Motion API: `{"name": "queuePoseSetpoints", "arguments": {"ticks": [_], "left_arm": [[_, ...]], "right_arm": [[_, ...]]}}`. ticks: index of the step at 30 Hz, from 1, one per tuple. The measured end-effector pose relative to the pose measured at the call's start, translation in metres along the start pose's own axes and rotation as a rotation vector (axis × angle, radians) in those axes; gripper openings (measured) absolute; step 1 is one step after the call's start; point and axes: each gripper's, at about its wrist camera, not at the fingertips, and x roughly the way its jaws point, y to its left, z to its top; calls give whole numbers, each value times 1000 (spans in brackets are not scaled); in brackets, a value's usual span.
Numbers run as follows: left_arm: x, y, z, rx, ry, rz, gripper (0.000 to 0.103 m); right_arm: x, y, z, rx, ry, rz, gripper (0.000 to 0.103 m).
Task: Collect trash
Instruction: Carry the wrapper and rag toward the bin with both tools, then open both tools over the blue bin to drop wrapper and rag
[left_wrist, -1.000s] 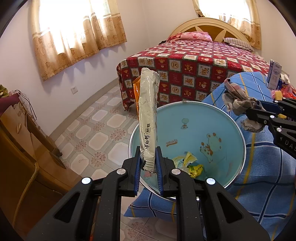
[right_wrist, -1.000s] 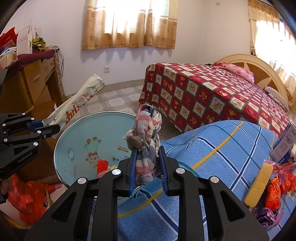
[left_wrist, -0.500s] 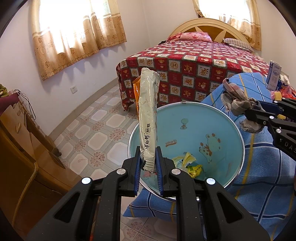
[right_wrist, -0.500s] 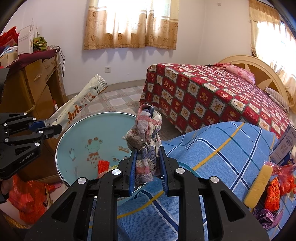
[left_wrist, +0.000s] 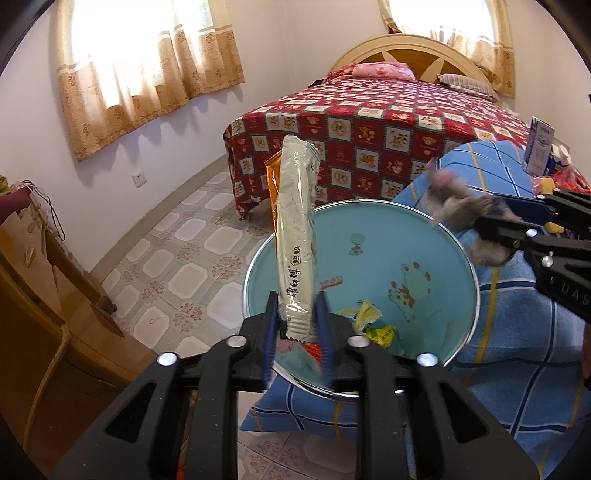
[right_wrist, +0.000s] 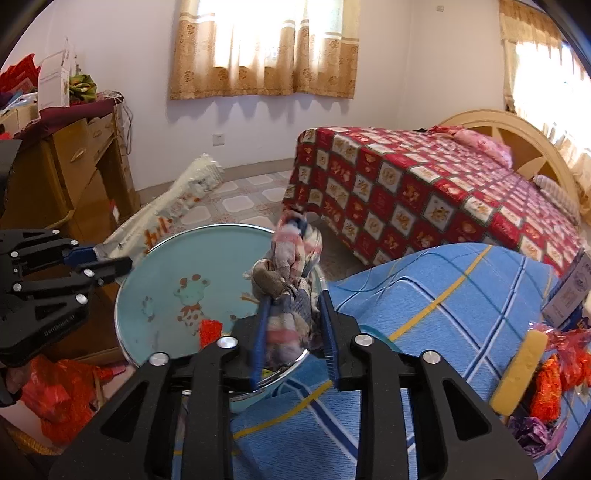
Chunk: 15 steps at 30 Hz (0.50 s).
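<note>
Blue pads on my left gripper (left_wrist: 297, 334) are spreading right now, and the long cream snack wrapper (left_wrist: 298, 236) stands upright between them with daylight on both sides, so the pads are off it. Its lower end sits at the near rim of the pale blue bin (left_wrist: 436, 258), which has a metal rim and a cartoon giraffe printed inside. Behind the wrapper I see an orange packet (left_wrist: 272, 192), partly hidden. Down in the bin lie yellow scraps (left_wrist: 373, 325) and a bit of red.

Over on my right gripper (right_wrist: 295, 332), the jaws are parting too. The bundled striped rag (right_wrist: 291, 280), pink, grey and blue, hangs between the fingers above the bin's rim; the left pad looks close against it while the right pad stands clear, and the cloth is blurred, so I can't tell how much contact is left. From the left camera that rag shows as a smear just at the tips of the right gripper, over the far right edge of the bin.

That bin rests against the blue checked cloth (right_wrist: 443, 295) with yellow stripes. On that cloth, far right, I spot a yellow sponge (right_wrist: 521, 369), red crinkled wrappers (right_wrist: 561, 373), a purple foil scrap (right_wrist: 532, 432) and a small carton (right_wrist: 569, 291). Beyond stands the bed with the red patterned cover (left_wrist: 388, 129).
</note>
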Motion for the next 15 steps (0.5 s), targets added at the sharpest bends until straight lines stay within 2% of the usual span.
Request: {"name": "queuePoseSetpoints", "arguments": {"ticks": [5, 15], "left_arm": [[0, -10, -3, 20, 0, -5, 47], [3, -5, -2, 9, 9, 2, 49]], "right_arm": [[-1, 0, -2, 9, -3, 2, 44], [0, 1, -5, 10, -1, -1, 45]]}}
